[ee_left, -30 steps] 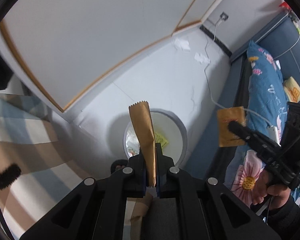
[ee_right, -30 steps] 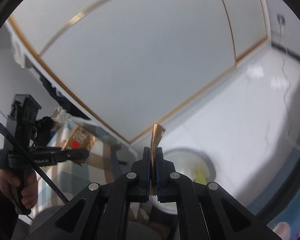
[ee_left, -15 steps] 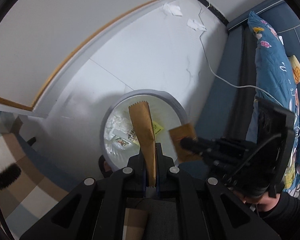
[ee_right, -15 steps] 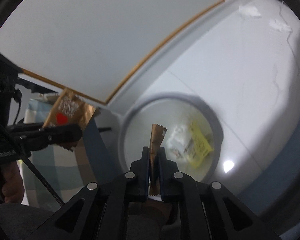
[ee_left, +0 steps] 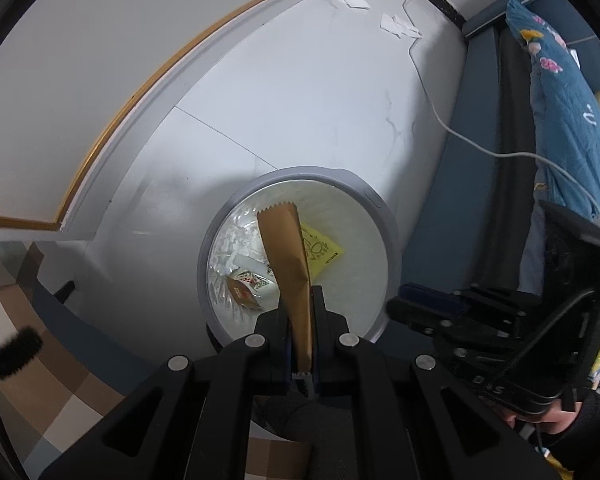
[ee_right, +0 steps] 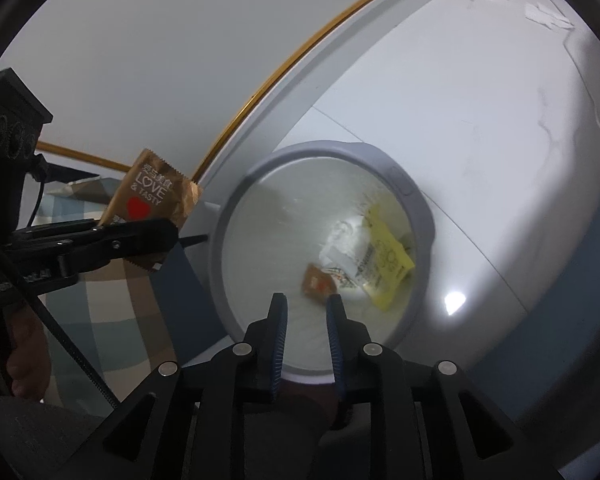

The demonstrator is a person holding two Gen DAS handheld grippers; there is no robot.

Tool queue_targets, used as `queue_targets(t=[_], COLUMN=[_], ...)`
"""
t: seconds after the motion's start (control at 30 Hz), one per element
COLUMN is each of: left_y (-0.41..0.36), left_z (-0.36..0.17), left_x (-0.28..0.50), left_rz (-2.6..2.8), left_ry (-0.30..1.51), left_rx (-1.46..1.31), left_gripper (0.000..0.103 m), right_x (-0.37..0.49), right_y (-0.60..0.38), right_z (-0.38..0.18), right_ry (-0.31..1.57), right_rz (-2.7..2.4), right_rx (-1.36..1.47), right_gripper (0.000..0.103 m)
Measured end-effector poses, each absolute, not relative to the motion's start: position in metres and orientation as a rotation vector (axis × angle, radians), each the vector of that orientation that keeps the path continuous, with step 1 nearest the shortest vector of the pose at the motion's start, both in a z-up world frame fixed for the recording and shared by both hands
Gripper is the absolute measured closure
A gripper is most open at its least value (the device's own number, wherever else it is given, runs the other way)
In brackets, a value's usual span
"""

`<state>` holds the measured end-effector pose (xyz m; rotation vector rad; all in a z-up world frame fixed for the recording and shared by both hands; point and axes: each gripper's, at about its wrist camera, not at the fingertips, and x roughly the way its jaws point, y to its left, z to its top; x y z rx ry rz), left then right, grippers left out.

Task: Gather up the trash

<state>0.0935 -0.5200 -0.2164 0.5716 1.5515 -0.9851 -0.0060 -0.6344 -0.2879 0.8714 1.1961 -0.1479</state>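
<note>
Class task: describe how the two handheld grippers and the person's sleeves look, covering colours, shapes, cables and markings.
Both grippers are matte black, with angular arms and silver round bolts. The right gripper has ribbed blue pads on its inner faces. The left gripper carries pale lettering on its side, a boxy black block behind it and a black cable. A dark sleeve covers the wrist.

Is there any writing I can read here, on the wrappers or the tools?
"LOVE & TASTY", under a row of small Chinese characters and over a red heart: on the brown wrapper held in the left tongs.
Yellow packet in the bin: printing too blurred to read.
Small brown wrapper in the bin: too blurred.
Light lettering on the left tool's handle: not legible.
</note>
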Motion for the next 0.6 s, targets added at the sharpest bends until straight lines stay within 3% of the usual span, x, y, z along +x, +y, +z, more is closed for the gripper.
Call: queue_targets(t=[0.33,0.4,0.6], left_y=[-0.524,-0.524,-0.516], left_z=[-0.226,-0.226,-0.213], left_x=[0.084,0.082,0.087], left_rz=[-1.015,-1.014,-0.994], left_ry=[1.592,1.590,1.548], left_rx=[0.651,0.672,0.630], left_gripper=[0.087,0.072,0.056], right_x=[-0.025,-0.029,-0.033], right_y=[-0.650,-0.654,-0.657], right_z=[-0.277,-0.277,-0.268], right_ry=[1.114,1.099,1.073], right_rz=[-0.249,-0.280,-0.303], right_rx=[0.883,0.896,0.875], right_gripper=[0.069,0.069,0.069])
